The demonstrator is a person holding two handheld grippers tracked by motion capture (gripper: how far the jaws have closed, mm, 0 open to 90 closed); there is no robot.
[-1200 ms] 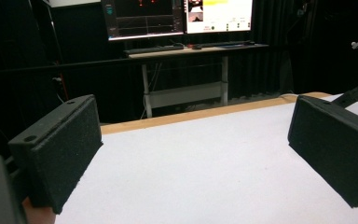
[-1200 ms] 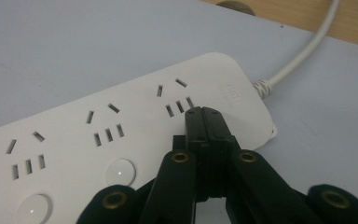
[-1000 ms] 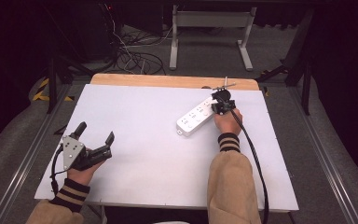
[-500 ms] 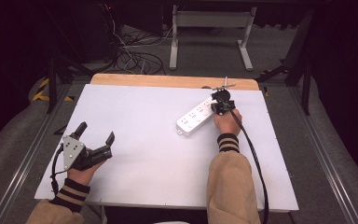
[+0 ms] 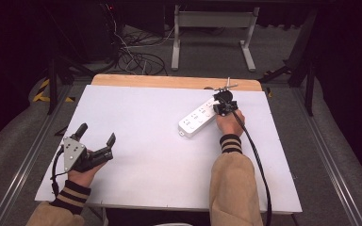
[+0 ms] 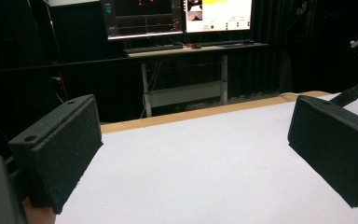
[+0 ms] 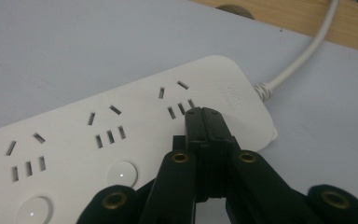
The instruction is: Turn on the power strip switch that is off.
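Right gripper [image 7: 205, 114], jaws together, hid the power strip's [image 5: 197, 120] last button; strip sat near the bench's [image 5: 136, 108] far edge. Left gripper [image 5: 95, 135], jaws apart, had loads of open room.

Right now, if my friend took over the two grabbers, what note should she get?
Right gripper: jaws shut, nothing between them, tips on or just above the white power strip at its cable end, where the third round switch would be. Whether they press is not clear.
Left gripper: jaws open and empty, resting near the left front of the white table, far from the strip.
Power strip: lies flat at the back right of the table, its white cable running off over the wooden edge. Two round switches are uncovered.
Done: right jaws are at the strip.
Left: probably the switches; check them yourself.
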